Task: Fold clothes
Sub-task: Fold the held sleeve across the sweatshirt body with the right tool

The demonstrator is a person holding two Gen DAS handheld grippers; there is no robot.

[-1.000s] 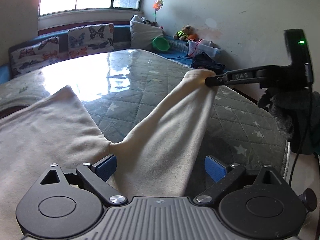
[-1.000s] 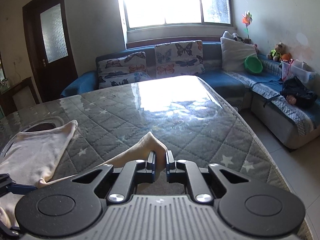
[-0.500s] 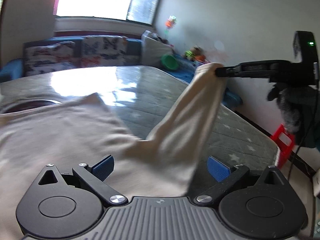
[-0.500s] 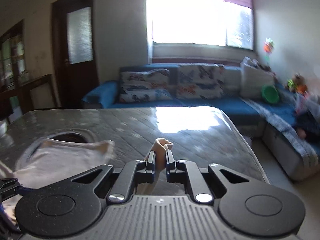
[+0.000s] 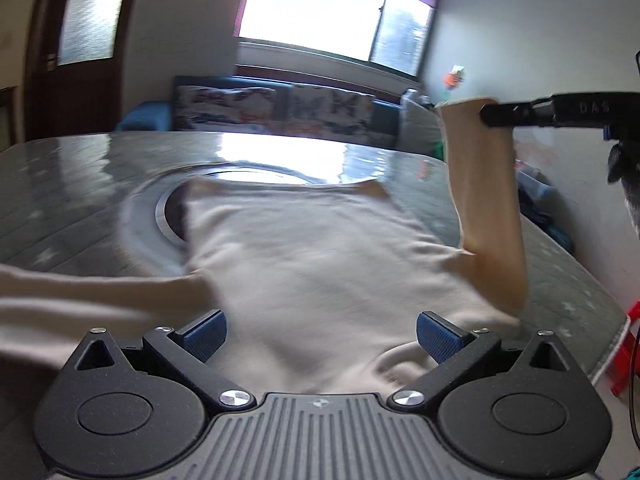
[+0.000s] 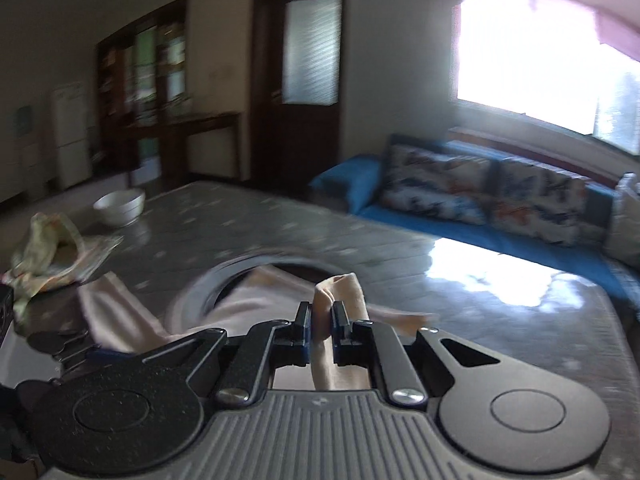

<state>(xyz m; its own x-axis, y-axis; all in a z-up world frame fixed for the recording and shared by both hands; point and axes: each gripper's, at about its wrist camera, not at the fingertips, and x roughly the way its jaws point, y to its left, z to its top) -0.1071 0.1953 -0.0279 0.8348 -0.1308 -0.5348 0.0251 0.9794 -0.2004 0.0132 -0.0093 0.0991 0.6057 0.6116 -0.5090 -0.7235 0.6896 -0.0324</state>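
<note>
A cream long-sleeved top [image 5: 320,256] lies spread on the grey quilted table [image 5: 80,168]. Its right sleeve [image 5: 488,208] is lifted high off the table, the cuff pinched in my right gripper [image 5: 486,115], which enters the left wrist view from the right. In the right wrist view that gripper [image 6: 322,318] is shut on the cuff [image 6: 340,292]. My left gripper [image 5: 320,330] hangs open low over the garment's near edge, blue pads [image 5: 438,336] wide apart and nothing between them. The other sleeve [image 5: 92,292] trails off to the left.
A round recess [image 5: 176,208] in the table sits under the top's far edge. A white bowl [image 6: 119,202] and a crumpled patterned cloth [image 6: 52,256] rest at the table's far left. A blue sofa [image 6: 500,208] with cushions lines the window wall. A red stool [image 5: 628,344] stands beside the table.
My right gripper has lifted the sleeve cuff higher and swung it left toward the body of the top. The left gripper has turned left over the garment and stayed open.
</note>
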